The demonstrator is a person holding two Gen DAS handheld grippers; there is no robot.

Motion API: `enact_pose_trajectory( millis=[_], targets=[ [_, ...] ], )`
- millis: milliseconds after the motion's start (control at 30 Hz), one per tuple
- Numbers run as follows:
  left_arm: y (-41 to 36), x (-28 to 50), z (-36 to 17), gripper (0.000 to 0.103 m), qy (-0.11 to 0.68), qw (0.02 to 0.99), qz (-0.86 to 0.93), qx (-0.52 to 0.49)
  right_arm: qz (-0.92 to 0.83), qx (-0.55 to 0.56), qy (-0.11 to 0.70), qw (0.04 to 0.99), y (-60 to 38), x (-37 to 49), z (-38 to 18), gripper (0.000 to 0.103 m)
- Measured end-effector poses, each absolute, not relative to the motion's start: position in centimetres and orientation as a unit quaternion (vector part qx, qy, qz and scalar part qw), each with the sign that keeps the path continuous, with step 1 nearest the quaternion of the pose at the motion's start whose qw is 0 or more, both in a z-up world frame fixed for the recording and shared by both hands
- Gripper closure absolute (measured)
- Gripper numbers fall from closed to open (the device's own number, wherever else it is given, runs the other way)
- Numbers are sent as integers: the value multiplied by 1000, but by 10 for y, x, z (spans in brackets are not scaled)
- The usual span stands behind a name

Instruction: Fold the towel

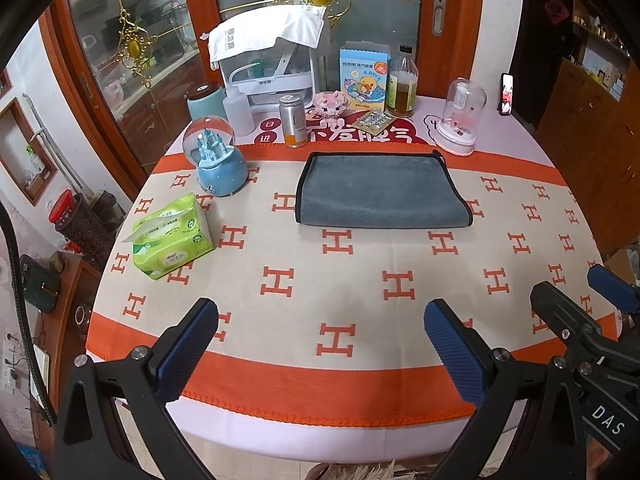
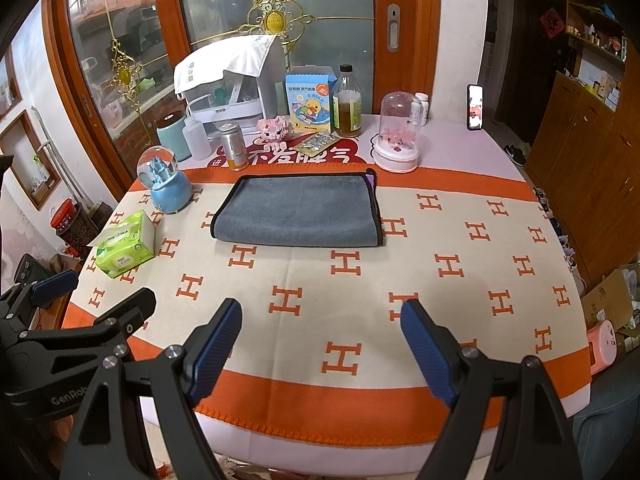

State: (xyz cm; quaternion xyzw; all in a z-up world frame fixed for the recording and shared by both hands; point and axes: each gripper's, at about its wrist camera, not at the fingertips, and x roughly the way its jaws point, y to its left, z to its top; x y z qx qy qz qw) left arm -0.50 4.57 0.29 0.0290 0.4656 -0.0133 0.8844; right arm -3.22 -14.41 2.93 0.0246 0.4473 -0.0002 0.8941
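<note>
A grey towel [image 1: 382, 190] with black trim lies folded flat at the far middle of the table; it also shows in the right wrist view [image 2: 298, 212]. My left gripper [image 1: 320, 320] is open and empty, held above the near edge of the table, well short of the towel. My right gripper [image 2: 320, 320] is also open and empty above the near edge, to the right of the left one. The right gripper shows at the right edge of the left wrist view [image 1: 580, 292], and the left gripper at the left edge of the right wrist view [image 2: 96, 292].
An orange and cream cloth [image 1: 360, 300] covers the table. A green tissue pack [image 1: 172, 236] and a blue snow globe [image 1: 218, 160] stand left of the towel. Bottles, a box, a glass dome [image 1: 460, 118] and a phone [image 1: 506, 94] line the back.
</note>
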Motion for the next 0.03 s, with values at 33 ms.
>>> enact_pose_trajectory(
  millis=[33],
  targets=[
    [47, -5, 3, 1, 466, 884, -13, 29, 0, 25, 447, 894, -144, -32, 29, 21]
  ],
)
